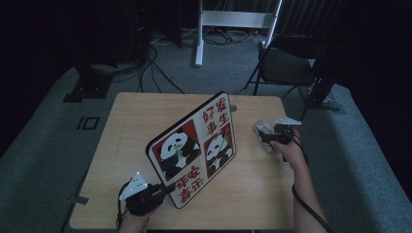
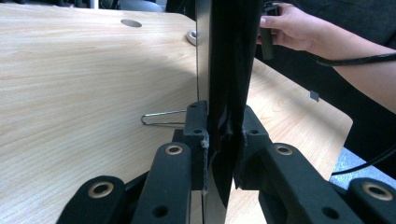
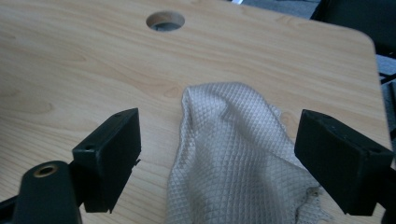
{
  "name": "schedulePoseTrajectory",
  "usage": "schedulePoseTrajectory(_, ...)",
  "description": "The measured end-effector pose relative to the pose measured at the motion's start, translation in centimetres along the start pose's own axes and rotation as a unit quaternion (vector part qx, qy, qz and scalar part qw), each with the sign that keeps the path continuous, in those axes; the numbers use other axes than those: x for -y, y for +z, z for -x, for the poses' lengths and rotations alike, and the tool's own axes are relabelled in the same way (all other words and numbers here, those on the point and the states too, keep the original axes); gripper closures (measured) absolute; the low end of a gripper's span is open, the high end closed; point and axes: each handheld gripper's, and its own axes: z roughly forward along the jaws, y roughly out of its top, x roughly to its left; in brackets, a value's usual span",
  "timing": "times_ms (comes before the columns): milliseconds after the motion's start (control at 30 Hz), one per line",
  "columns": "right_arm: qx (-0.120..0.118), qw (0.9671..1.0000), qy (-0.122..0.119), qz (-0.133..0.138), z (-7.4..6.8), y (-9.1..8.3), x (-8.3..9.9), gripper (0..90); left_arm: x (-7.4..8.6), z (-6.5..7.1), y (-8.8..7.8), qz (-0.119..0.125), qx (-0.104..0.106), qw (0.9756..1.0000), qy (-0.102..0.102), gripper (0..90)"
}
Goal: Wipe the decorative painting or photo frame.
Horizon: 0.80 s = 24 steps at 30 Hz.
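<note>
Two grippers at work on a light wooden table (image 1: 131,126). Left gripper (image 1: 167,188) clamps the near lower edge of a panda picture board (image 1: 194,148), jaws pinched tight on its thin black edge (seen edge-on in the left gripper view (image 2: 226,70)); board stands tilted up across the table's middle, between the two hands. Its face carries two panda panels on red and two panels of red Chinese characters, too small to read with certainty. A wire stand leg (image 2: 161,119) lies on the tabletop just beside the board. Right gripper (image 3: 219,154) has its jaws spread wide, astride a grey waffle-weave cloth (image 3: 229,154) lying crumpled near the table's right edge, pads not pressing it. A round cable hole (image 3: 165,20) sits beyond the cloth. A folding chair (image 1: 286,63) stands behind the table.
</note>
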Motion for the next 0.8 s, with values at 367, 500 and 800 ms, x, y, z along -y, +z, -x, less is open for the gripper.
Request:
schedulePoseTrajectory(367,0.003,0.9993,-0.017,-0.033,0.5,1.6,1.4,35.2,0.0,0.0,0.0,-0.001,0.000,1.0000,0.001,78.9)
schedulePoseTrajectory(500,-0.003,0.9988,-0.015,-0.046,0.4,2.1,1.9,36.7,0.0,-0.1,0.0,-0.001,0.001,1.0000,0.002,78.9)
schedulePoseTrajectory(800,-0.003,0.9991,-0.003,-0.042,0.2,2.4,2.7,41.1,0.0,0.0,0.0,0.000,0.000,1.0000,0.004,78.9)
